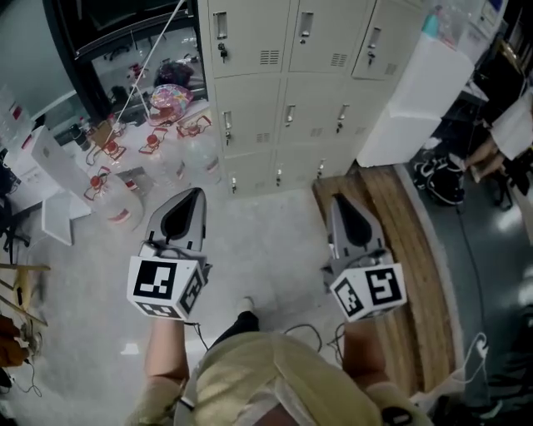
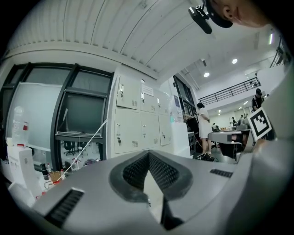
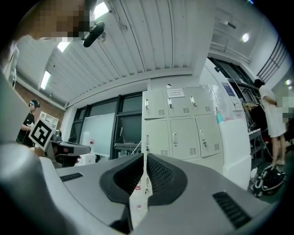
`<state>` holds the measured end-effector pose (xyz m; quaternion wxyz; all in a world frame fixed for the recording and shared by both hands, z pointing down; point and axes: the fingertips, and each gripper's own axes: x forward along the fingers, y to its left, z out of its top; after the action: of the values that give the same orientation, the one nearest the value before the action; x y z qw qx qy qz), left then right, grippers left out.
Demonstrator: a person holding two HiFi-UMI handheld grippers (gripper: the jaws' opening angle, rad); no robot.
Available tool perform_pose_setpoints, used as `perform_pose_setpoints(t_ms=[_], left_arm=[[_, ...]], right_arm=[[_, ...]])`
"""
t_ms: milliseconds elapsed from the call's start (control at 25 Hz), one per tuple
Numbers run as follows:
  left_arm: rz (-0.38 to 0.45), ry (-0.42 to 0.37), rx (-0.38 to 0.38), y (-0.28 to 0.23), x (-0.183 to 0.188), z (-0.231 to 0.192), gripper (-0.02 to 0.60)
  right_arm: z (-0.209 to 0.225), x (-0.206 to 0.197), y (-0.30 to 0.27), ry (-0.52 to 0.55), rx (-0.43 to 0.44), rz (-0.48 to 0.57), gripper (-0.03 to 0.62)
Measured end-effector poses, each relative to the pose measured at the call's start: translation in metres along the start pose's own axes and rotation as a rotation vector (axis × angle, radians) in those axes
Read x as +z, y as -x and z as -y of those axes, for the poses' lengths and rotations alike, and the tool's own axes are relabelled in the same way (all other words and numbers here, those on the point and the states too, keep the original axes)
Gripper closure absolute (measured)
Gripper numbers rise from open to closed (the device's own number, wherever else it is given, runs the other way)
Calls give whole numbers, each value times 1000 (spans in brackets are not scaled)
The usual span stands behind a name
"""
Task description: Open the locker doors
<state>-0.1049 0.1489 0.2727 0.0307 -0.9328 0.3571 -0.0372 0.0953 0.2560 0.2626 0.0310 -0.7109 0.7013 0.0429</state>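
The beige lockers [image 1: 287, 83] stand ahead of me in three columns, all doors closed, each with a small handle such as the one at the top left [image 1: 221, 25]. My left gripper [image 1: 195, 193] and right gripper [image 1: 338, 200] are held side by side above the floor, well short of the lockers and touching nothing. Both are shut and empty. In the left gripper view the shut left gripper [image 2: 148, 154] points toward the lockers [image 2: 138, 124]. In the right gripper view the shut right gripper [image 3: 144, 157] aims at the left locker column [image 3: 158, 124].
Large water bottles [image 1: 117, 204] and clutter crowd the floor left of the lockers. A white cabinet [image 1: 416, 100] stands against their right side. A wooden platform [image 1: 408, 250] runs along the right, with a dark bag [image 1: 440, 179] beyond it. A person [image 2: 204, 128] stands farther off.
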Motion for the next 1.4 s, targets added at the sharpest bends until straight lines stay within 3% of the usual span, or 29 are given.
perform_pose_setpoints(t_ms=[320, 920, 1400], left_arm=[[-18, -8, 11, -42, 0, -64, 578], [-61, 36, 80, -60, -28, -159, 578], [-27, 51, 264, -109, -13, -222, 578]], right_arm=[[-13, -2, -90, -40, 58, 17, 585], [-60, -22, -213, -67, 199, -43, 441], [-43, -3, -340, -71, 304, 35, 436]])
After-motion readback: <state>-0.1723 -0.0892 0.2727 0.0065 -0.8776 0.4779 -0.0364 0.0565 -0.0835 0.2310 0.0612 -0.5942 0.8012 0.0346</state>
